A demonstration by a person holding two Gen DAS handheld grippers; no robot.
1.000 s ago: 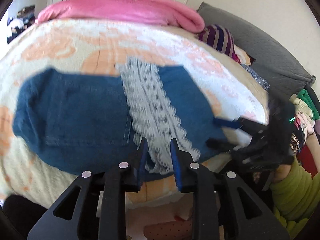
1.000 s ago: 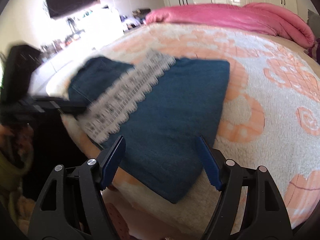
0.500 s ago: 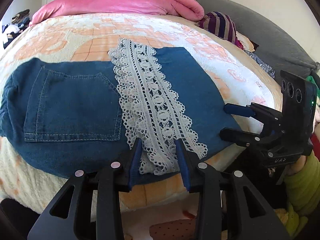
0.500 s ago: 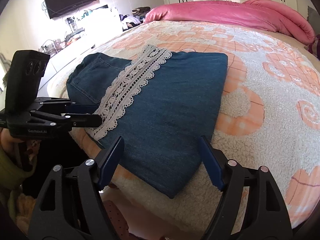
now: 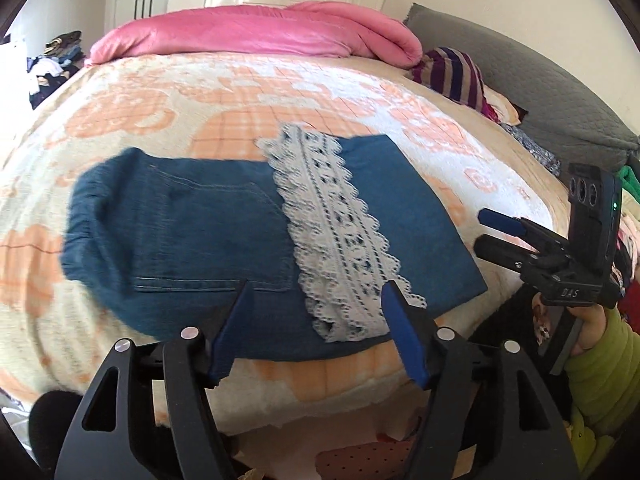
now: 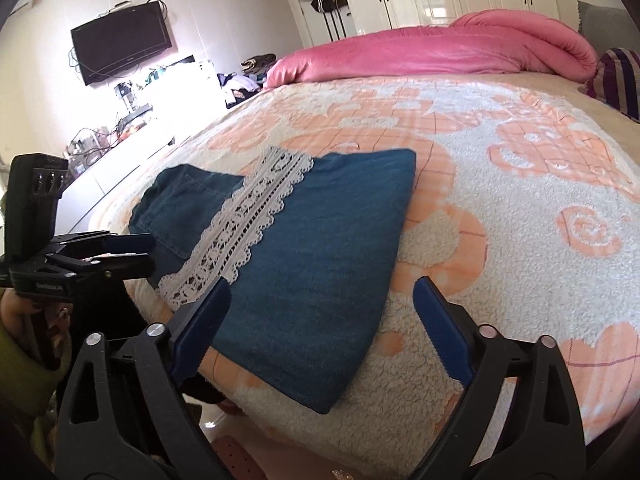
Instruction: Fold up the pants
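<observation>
Having been spread wide, the left claw (image 5: 316, 332) is now seen with nothing between its blue pads, where half a second ago the pads stood close together at the lace band (image 5: 336, 236) of the pants (image 5: 192, 240). The lace has been let go. The right claw (image 6: 322, 330) is likewise held wide apart and empty, as it was before, just short of the near edge of the pants. The pants are lying flat on the bed (image 6: 520, 184), near its front edge, folded into a compact blue block with the lace band running across the top and a back pocket showing to the left of the lace. Beyond the pants, at the far side of the bed, a pink duvet (image 5: 256, 32) is piled. From the release it is judged that the fold has been laid and is close to complete; only smoothing or one further fold is thought to remain.
</observation>
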